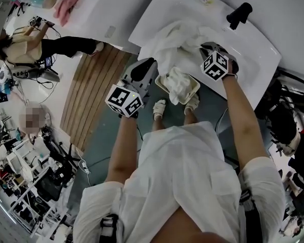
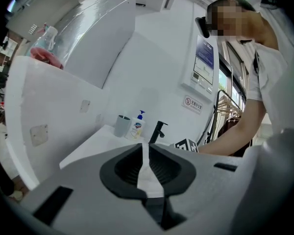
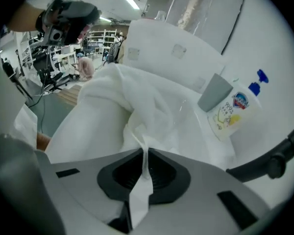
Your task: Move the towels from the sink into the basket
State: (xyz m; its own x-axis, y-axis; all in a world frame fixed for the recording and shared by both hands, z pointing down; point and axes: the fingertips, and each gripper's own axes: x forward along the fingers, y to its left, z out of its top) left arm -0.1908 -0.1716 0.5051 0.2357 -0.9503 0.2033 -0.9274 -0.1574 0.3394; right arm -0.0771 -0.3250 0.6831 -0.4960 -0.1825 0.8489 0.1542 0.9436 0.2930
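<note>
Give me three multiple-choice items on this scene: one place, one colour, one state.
1. Where is the basket? A on the floor in front of the sink; B in the sink; C on the counter.
2. What colour is the faucet? A silver; B black; C white.
3. The right gripper is: A open, empty; B shut on a towel; C shut on the soap bottle.
Key: 1 A, it stands by the person's feet; 2 B, dark against the white sink; 3 B, the white towel is pinched between its jaws.
</note>
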